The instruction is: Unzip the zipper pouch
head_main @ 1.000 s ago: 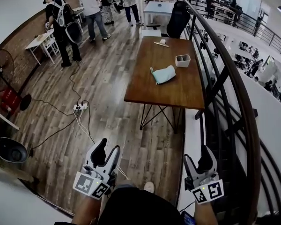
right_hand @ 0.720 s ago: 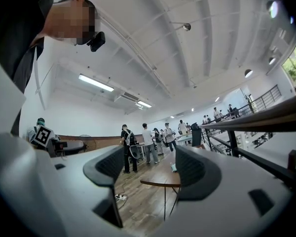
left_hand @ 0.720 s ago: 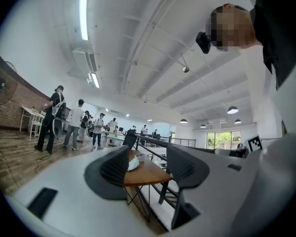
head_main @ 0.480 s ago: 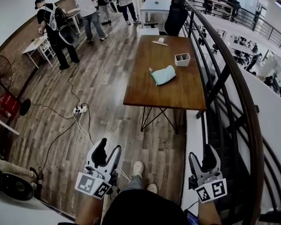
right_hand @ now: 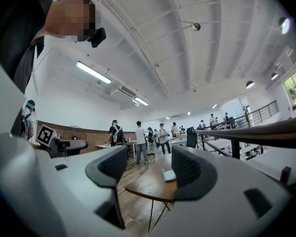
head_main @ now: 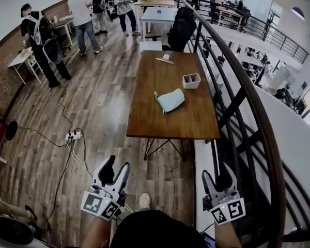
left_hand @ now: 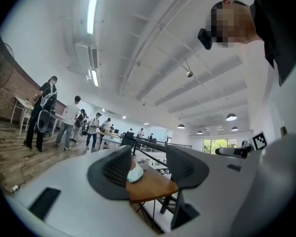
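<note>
Open and empty, the left claw (head_main: 116, 165) just widening and the right claw (head_main: 217, 175) just narrowing, both are pointing toward the zipper pouch (head_main: 170, 101) lying well ahead on the bench (head_main: 147, 81), about midway between them.

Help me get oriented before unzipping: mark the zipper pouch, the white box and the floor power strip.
zipper pouch (head_main: 171, 100): head view, middle of its fabric.
white box (head_main: 191, 85): head view, near wall.
power strip (head_main: 72, 136): head view, its white body.

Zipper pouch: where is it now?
Head view, upper centre: the zipper pouch lies on the wooden table, just this side of the small white box, black railing to its right.
</note>
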Demonstrator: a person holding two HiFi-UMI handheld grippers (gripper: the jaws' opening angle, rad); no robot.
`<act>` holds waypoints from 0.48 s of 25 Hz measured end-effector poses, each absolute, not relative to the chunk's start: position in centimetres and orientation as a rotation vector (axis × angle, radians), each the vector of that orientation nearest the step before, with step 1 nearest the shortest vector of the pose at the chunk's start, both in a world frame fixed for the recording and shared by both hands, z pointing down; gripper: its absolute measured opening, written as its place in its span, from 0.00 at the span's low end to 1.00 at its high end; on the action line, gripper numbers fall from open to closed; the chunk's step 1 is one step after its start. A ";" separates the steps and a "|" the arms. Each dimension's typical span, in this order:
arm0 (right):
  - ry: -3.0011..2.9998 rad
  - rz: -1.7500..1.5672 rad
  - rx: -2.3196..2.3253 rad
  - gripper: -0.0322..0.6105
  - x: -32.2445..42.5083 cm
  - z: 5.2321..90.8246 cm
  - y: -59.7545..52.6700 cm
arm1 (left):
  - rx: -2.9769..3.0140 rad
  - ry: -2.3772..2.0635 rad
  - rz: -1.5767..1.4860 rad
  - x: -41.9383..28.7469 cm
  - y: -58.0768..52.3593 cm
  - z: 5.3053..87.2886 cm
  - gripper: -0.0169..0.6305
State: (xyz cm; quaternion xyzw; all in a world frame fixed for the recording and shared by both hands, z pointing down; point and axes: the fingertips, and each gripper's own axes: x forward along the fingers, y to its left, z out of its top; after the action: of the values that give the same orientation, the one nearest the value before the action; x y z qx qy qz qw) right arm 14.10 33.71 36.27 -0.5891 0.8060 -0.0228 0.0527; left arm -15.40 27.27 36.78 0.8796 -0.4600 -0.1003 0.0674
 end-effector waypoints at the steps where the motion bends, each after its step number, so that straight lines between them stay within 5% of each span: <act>1: 2.457 -0.068 -1.800 0.47 13.8 36.3 32.9 | 2.651 -1.382 -0.303 -15.6 26.5 36.9 0.37; 12: 2.457 -0.036 -1.851 0.47 10.7 36.6 25.4 | 2.674 -1.307 -0.305 -17.5 17.8 37.6 0.37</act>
State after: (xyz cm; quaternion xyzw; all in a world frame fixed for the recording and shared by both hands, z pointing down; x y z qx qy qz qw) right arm 10.71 25.42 36.62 -0.6013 0.7983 -0.0116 0.0325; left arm -17.54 17.82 37.56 0.8913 -0.4356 -0.1016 0.0746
